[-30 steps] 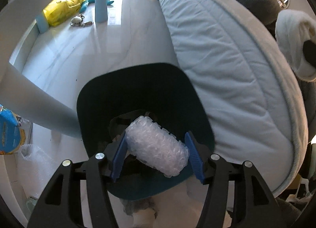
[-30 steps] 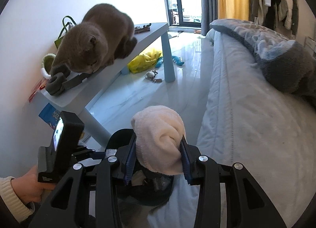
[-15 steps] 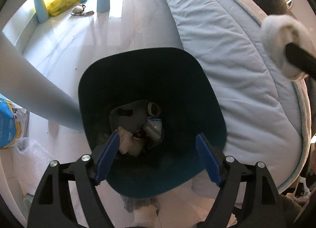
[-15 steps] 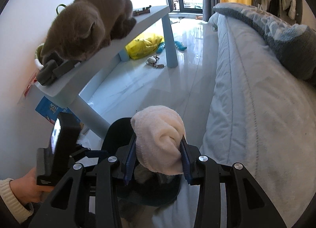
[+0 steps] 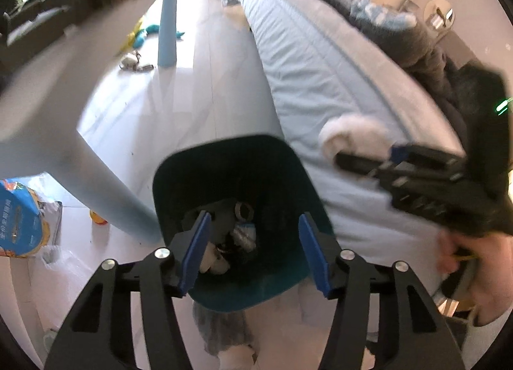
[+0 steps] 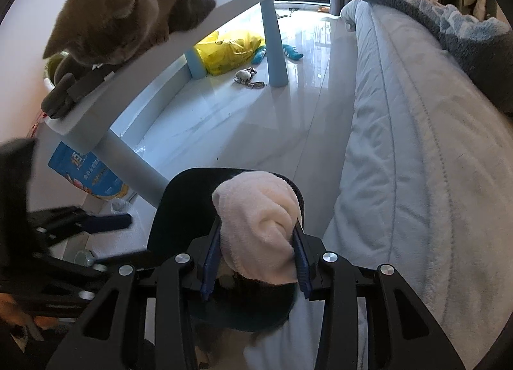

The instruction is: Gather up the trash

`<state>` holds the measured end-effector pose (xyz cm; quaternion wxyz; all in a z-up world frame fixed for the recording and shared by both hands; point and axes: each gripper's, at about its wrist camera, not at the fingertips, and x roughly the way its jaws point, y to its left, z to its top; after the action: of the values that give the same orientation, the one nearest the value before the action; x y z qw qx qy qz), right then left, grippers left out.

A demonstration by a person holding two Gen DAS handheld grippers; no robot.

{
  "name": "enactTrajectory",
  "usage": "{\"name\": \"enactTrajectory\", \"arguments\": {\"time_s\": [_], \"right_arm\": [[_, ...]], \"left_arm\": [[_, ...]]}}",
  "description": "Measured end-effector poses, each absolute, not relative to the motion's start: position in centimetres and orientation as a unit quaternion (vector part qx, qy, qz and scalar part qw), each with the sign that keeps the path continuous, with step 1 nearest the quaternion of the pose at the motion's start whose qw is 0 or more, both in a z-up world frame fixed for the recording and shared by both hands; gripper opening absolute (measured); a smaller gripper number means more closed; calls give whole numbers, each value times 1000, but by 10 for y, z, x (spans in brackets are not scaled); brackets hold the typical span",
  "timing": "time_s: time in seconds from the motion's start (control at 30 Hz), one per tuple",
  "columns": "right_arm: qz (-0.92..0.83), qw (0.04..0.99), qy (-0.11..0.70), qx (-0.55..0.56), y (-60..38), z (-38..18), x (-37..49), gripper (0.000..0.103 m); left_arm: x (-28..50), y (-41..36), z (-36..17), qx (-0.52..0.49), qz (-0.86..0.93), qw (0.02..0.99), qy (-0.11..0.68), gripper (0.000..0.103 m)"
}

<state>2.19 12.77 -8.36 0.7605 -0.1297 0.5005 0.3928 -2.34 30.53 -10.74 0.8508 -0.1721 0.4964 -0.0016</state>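
Note:
A dark teal trash bin (image 5: 298, 184) stands on the floor beside the bed; it also shows in the right wrist view (image 6: 179, 206). It holds several pieces of trash (image 5: 234, 235). My left gripper (image 5: 253, 251) is open and empty above the bin's near rim. My right gripper (image 6: 256, 257) is shut on a rolled white sock (image 6: 256, 225) and holds it over the bin. In the left wrist view the sock (image 5: 352, 136) and the right gripper sit to the right of the bin, over the bed edge.
A grey cat (image 6: 128, 7) crouches on a pale blue table (image 6: 179, 46) to the left. A bed with a light blue quilt (image 6: 416, 145) fills the right. A yellow bag (image 6: 227, 49), toys and keys (image 6: 250, 78) lie on the floor. A blue package (image 5: 19, 219) stands at left.
My left gripper opened and let the bubble wrap roll go; it no longer shows in the bin. The left gripper has lifted and tilted up. The right gripper moved over the bin with the sock.

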Motion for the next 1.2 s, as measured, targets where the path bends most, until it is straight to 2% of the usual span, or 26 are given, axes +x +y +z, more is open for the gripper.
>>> {"name": "enactTrajectory", "arguments": {"time_s": [0.4,0.5,0.53,0.6,0.67,0.9,0.97,1.0,1.2], "right_arm": [[412,724,524,-174,159,-129,6,43],[411,717,531,-186,165,-138,2,52],[411,716,531,-189,166,-138,1,55],[414,714,531,-193,165,-137,-2,71],[416,714,528,-195,163,-134,-2,71],[417,747,484,-181,130,-81,1,71],[415,762,470,-165,113,-61,2,72],[409,773,458,-158,101,-48,1,74],[365,839,386,-123,16,20,-11,88]], "left_arm": [[-62,287,-30,-117,16,894,432,56],[-69,279,-18,-110,11,901,419,57],[-71,277,-12,-113,8,903,413,62],[-75,273,-4,-117,4,907,406,70],[-80,268,4,-112,7,911,397,74],[-99,249,31,-88,27,924,372,90],[-103,242,38,-83,38,927,365,91],[-105,239,40,-85,41,928,360,95],[-117,211,51,-67,51,940,330,99]]}}
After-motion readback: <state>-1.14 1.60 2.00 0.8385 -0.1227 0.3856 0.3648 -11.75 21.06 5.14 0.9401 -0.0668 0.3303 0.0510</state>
